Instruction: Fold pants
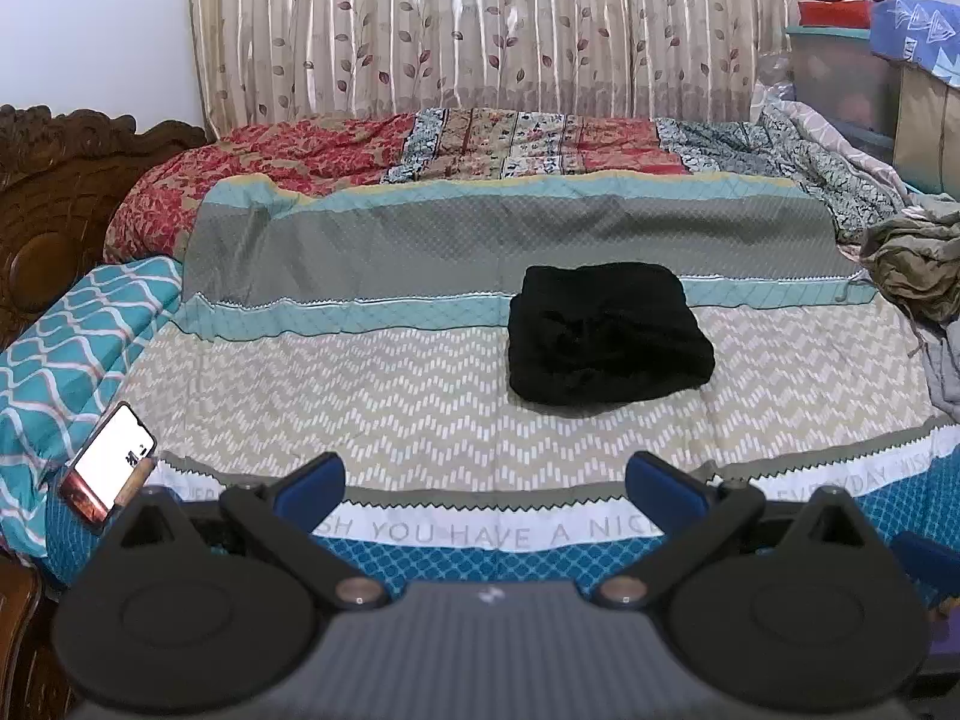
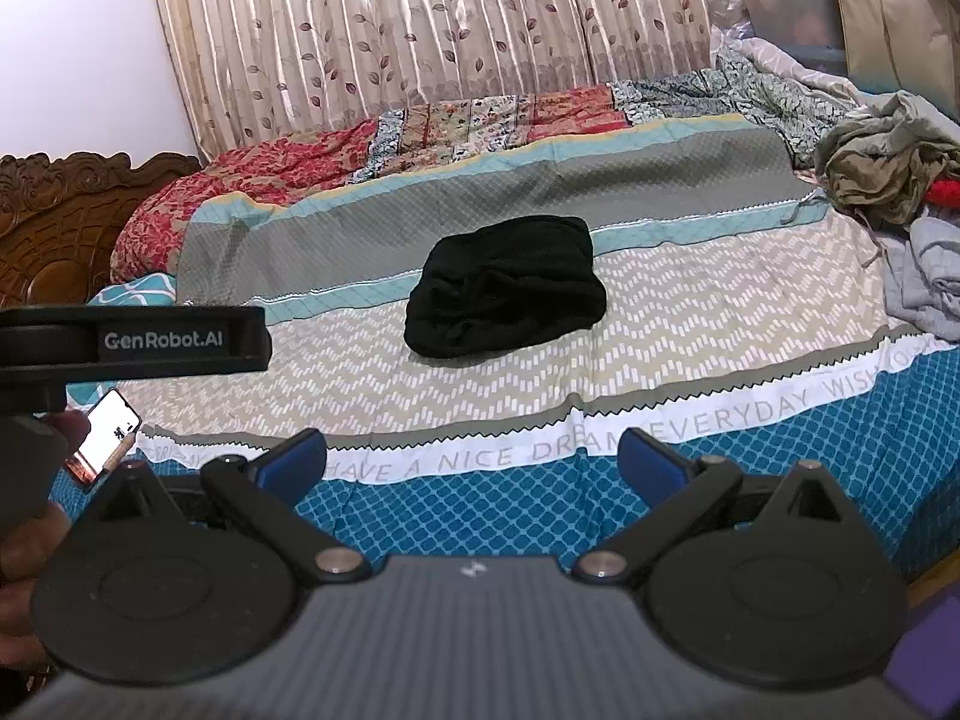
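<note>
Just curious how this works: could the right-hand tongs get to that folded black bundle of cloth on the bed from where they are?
Probably yes. The right tongs are open, and only bare patterned bedspread lies between them and the folded black pants.

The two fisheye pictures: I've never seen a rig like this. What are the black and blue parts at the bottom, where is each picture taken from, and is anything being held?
There is no robot arm. A person carries a hand-held two-finger tool in each hand, and each tool has a camera looking forward along its fingers. The black discs and blue-padded fingers at the bottom are the tool itself. One picture comes from the left tool, the other from the right tool. Both stand open and hold nothing. In the right view, the black bar marked GenRobot.AI is the left tool seen from the side. Ahead lies a bed with a patterned bedsheet. On it rest folded black pants, untouched. A lit phone leans at the bed's left edge, and loose clothes are piled to the right.
</note>
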`<state>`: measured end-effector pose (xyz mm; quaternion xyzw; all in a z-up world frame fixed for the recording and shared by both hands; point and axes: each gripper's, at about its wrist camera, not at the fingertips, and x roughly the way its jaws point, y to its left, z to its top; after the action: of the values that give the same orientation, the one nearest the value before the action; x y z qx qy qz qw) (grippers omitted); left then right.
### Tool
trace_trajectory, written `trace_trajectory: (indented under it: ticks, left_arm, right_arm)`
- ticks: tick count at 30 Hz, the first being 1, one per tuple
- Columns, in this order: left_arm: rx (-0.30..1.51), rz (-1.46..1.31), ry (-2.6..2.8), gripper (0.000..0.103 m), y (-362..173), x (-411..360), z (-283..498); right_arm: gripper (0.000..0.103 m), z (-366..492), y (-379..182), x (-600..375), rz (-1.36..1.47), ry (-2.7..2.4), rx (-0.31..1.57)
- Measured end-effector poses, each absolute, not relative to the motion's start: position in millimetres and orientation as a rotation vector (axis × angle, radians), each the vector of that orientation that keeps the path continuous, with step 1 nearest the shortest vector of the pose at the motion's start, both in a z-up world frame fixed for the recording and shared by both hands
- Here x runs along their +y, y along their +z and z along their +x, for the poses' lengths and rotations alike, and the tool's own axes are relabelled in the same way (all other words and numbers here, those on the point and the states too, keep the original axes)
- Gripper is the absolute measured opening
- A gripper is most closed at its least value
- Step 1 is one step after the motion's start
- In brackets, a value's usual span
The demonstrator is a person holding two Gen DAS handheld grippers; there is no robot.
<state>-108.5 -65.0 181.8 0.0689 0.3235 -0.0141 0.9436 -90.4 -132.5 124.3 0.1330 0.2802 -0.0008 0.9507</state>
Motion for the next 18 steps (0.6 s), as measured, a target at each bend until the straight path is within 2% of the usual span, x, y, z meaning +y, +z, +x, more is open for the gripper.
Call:
trace_trajectory:
  ticks: [18]
  left_arm:
    - [0.681, 0.129, -0.021, 0.103, 178.9, -61.5, -105.7]
  right_arm:
    - [0.103, -89.9, 121.2, -130.5, 0.266, 0.007, 0.578]
